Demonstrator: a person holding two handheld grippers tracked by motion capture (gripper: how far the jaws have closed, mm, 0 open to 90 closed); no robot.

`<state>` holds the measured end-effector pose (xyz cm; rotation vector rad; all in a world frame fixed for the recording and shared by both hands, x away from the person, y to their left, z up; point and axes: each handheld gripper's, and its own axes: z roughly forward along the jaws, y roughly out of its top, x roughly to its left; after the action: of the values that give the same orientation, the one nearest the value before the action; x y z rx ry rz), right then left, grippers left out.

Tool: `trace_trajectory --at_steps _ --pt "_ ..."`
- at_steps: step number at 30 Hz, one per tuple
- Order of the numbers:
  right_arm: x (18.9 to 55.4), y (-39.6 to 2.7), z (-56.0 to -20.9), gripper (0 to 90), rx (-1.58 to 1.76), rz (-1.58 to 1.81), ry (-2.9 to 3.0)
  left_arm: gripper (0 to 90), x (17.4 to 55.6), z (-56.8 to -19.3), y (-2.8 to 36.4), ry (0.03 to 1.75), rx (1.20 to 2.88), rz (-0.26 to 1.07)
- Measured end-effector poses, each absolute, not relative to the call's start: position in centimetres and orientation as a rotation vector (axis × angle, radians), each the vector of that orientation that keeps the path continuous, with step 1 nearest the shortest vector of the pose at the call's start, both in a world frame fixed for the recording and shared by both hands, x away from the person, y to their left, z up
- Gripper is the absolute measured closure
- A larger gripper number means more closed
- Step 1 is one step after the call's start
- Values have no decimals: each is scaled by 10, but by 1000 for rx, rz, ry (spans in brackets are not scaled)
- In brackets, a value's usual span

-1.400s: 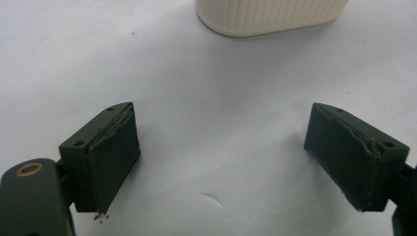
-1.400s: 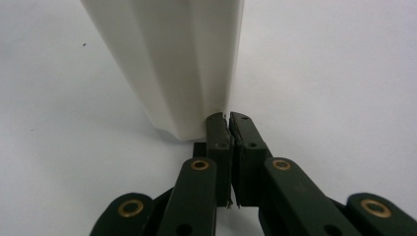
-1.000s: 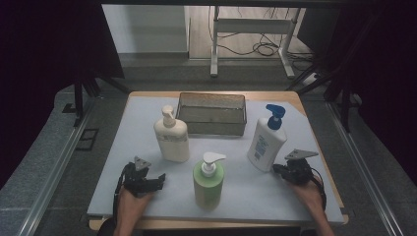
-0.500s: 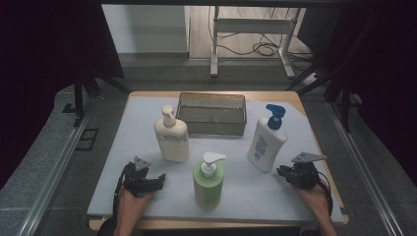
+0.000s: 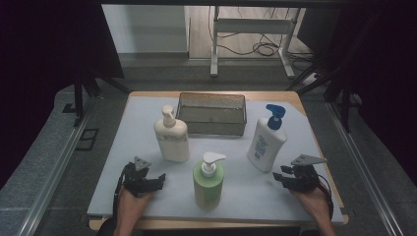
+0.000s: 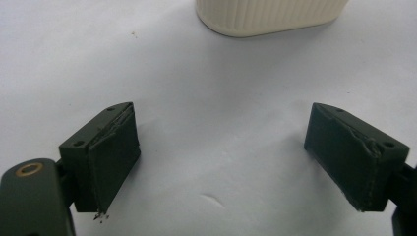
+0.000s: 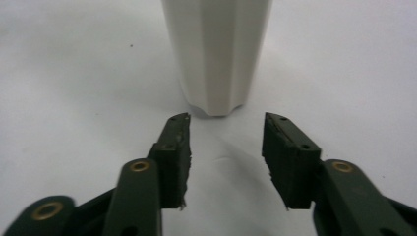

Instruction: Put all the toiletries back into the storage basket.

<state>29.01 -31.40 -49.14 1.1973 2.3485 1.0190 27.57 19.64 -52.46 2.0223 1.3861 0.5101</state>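
Resting low on the white table cover [image 5: 123,196] at the near left: the left gripper [image 5: 150,181], held in a hand [image 5: 132,205], released, its 2 jaws spread wide in the left gripper view with bare cover between the pads [image 6: 114,162]. Ahead of those jaws and slightly to their right, near but apart: the cream pump bottle [image 5: 171,135], upright, its ribbed base [image 6: 268,14] at the top of the left gripper view. To the right of that gripper, just beside it: the green pump bottle [image 5: 208,182], upright, white pump on top. Beyond both, at the far edge of the cover: the wire basket [image 5: 212,114]. Further right: the white bottle with the blue pump [image 5: 266,140], upright, standing just ahead of the right gripper [image 5: 278,178], not touched. Right gripper released, held in the other hand [image 5: 311,199], its 2 jaws just opened partway, nothing between the pads [image 7: 177,162], the bottle's narrow white base [image 7: 216,54] straight ahead of the gap and just past the tips.
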Motion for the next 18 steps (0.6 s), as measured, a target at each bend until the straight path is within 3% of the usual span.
trace_trajectory --at_steps 5,18 --pt "289 -311 -488 364 1194 1009 2332 126 276 -525 196 1386 2022 510" --pt "291 -308 -472 256 1173 1044 2289 126 276 -525 196 1386 2022 510"
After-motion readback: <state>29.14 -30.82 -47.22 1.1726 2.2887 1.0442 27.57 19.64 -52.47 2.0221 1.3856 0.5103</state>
